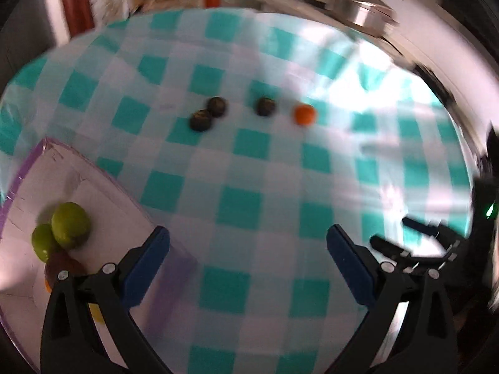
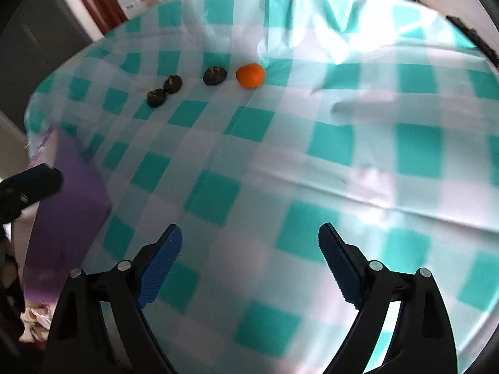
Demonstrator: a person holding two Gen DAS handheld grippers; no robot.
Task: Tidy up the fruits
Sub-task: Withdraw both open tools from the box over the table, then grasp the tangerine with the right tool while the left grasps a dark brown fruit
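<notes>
An orange (image 2: pixel 250 75) lies on the teal-and-white checked cloth, with three dark round fruits to its left: one (image 2: pixel 214 75) close by and two touching (image 2: pixel 173 83) (image 2: pixel 156 97). The left wrist view shows the same row: orange (image 1: pixel 304 114), dark fruits (image 1: pixel 265 106) (image 1: pixel 217 106) (image 1: pixel 201 120). A purple-edged white box (image 1: pixel 78 159) at lower left holds two green fruits (image 1: pixel 71 225) (image 1: pixel 43 241) and a dark red one (image 1: pixel 59 265). My left gripper (image 1: pixel 248 260) is open and empty beside the box. My right gripper (image 2: pixel 249 258) is open and empty above the cloth.
The box's purple side (image 2: pixel 71 199) stands at the left of the right wrist view, with the left gripper's tip (image 2: pixel 34 180) beside it. The right gripper (image 1: pixel 414 243) shows at the right of the left wrist view. The cloth (image 2: pixel 343 155) is wrinkled. Metal pots (image 1: pixel 358 3) stand beyond the table.
</notes>
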